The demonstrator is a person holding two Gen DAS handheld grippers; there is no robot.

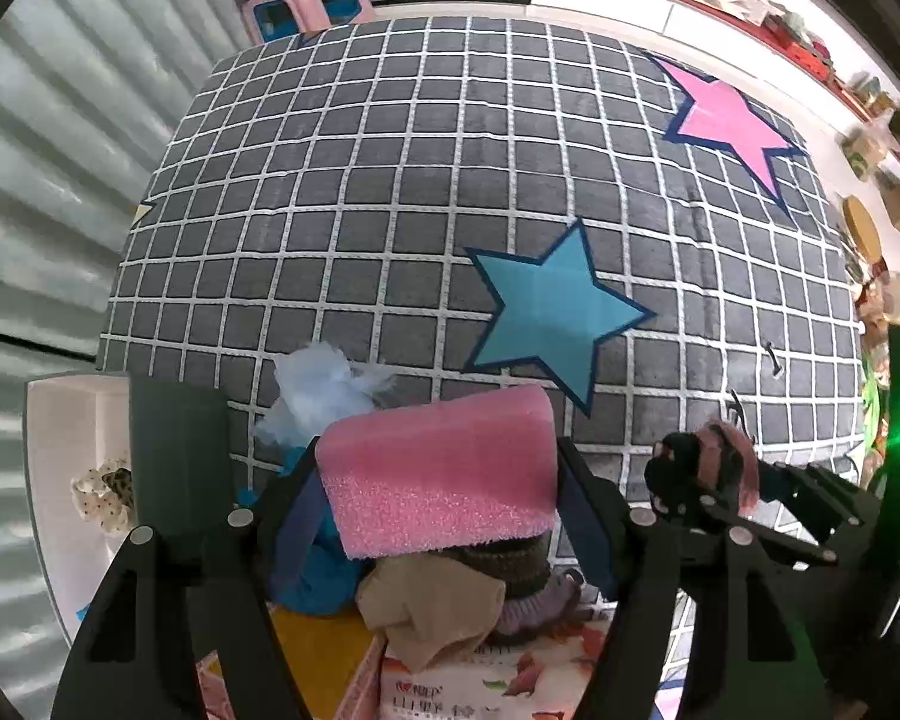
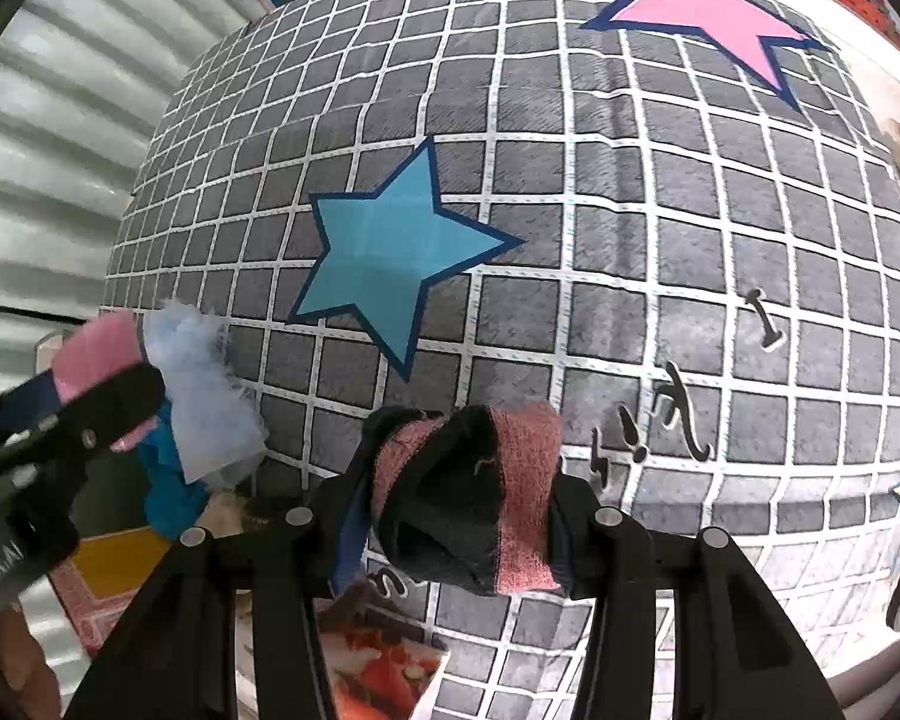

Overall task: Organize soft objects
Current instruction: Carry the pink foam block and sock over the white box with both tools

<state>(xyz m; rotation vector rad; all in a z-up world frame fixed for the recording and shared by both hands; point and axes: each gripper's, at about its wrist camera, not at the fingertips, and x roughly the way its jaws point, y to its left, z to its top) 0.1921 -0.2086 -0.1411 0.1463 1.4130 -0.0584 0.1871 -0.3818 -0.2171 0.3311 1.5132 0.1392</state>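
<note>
The left gripper point(image 1: 438, 480) is clamping a pink rectangular foam sponge point(image 1: 441, 474) between its two black fingers, each pad pressing on one end of the block, and is holding it lifted above a heap of soft items at the near edge of the grey quilted cover with white grid lines point(image 1: 426, 180). In that heap a beige folded cloth point(image 1: 432, 606) is lying directly under the sponge, a teal blue fabric piece point(image 1: 318, 576) is sitting to its left, a mauve knitted item point(image 1: 540, 600) is showing to its right, and a pale blue crumpled gauzy cloth point(image 1: 318, 390) is resting just behind the sponge. A blue printed star point(image 1: 549, 312) and a pink printed star point(image 1: 729, 120) are marking the cover farther back, the pink one near the far right corner. A white open box point(image 1: 60, 420) is standing at the near left corner, with a small spotted fabric bundle point(image 1: 105, 489) inside it.

The right gripper point(image 2: 468, 504) is gripping a black and dusty-pink knitted sock point(image 2: 474, 492), bunched between its narrowed fingers and raised clear of the cover, near its front edge. No earlier view is given here, so only the grip itself is showing. In the right wrist view the sponge is appearing at the left, blurred.
</note>
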